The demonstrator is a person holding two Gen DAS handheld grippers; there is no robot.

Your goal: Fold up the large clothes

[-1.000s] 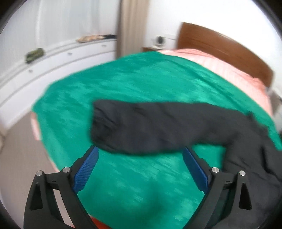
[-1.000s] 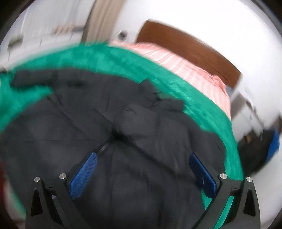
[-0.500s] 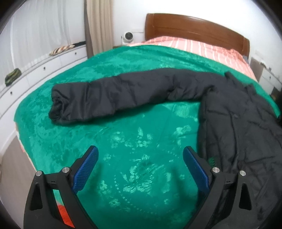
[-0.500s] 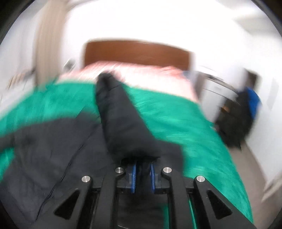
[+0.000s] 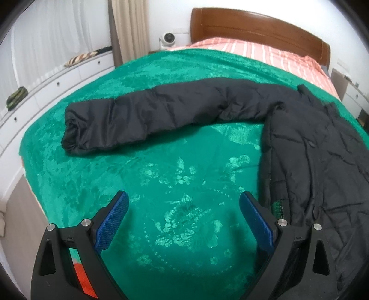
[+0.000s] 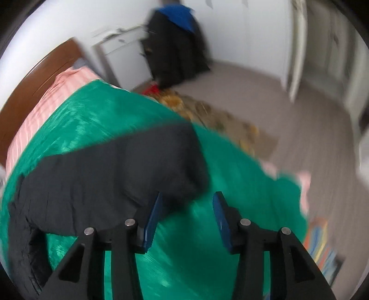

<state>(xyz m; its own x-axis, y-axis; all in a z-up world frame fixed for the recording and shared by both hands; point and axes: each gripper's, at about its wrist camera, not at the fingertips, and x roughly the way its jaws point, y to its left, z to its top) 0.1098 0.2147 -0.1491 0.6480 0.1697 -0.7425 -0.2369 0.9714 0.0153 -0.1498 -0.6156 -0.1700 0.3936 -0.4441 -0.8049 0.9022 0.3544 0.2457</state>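
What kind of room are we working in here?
A bedroom, it seems: a bed with a brown wooden headboard, a green patterned blanket with the black padded jacket spread on it, and white drawer units.

left tool (image 5: 183, 213) spread wide, right tool (image 6: 187, 217) parted

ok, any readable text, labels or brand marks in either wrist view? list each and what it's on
None readable.
Jacket: a small green patch near its hem, too small to tell whether it carries text.
Colourful flat items on the floor: too blurred to read.
Blanket: floral pattern only, no lettering.
Left gripper and right gripper: no markings visible.
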